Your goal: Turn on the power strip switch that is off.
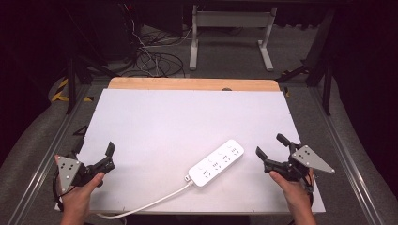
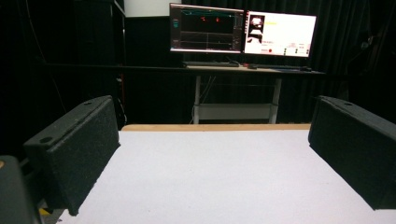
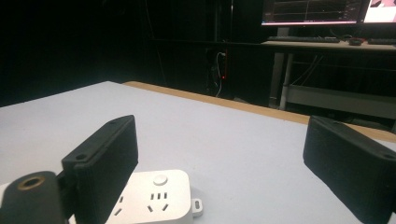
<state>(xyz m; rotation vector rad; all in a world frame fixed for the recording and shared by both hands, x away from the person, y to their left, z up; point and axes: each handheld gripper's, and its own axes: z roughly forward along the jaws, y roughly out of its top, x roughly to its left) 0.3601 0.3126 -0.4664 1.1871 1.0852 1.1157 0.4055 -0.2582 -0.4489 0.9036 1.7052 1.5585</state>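
Note:
A white power strip [image 1: 217, 162] with several sockets lies slantwise on the white board [image 1: 187, 117], front and right of centre. Its white cable [image 1: 150, 204] runs off the front edge to the left. My right gripper [image 1: 271, 145] stands open just right of the strip, held in a hand, with nothing between the jaws. In the right gripper view the strip's end with a round button [image 3: 159, 196] shows beside the left jaw of the open gripper [image 3: 224, 168]. My left gripper [image 1: 109, 157] is open at the board's front left corner, well apart from the strip. The left gripper view has bare board between the spread jaws of the gripper [image 2: 215, 158].
A wooden table edge [image 1: 192, 84] borders the board's far side. Beyond it are a desk frame [image 1: 232, 33] and loose cables [image 1: 155, 58] on the floor. Two lit monitors [image 2: 243, 32] stand on a desk behind. Metal rails [image 1: 345, 154] run along both sides.

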